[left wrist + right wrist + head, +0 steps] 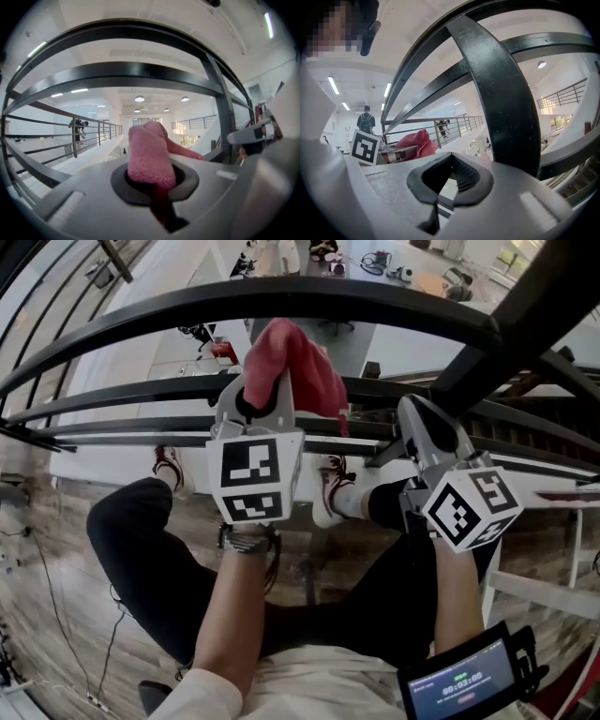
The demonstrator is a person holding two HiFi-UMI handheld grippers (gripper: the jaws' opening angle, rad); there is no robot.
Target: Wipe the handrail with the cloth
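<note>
Cloth (291,362), pink fluffy fabric, bunched upright just below curved black metal handrail (281,298) | left gripper (265,395): jaws clamped on its lower end | right gripper (449,180): jaws together, empty, beside black upright post (497,93)

Top handrail (281,301) arcs across in front; open gap beneath, down to lower rails (141,390). Cloth (300,362) in left gripper (261,397) fills gap at centre. Slanted post (525,315) bars right side, close by right gripper (419,416). Handrail clear leftward.
</note>
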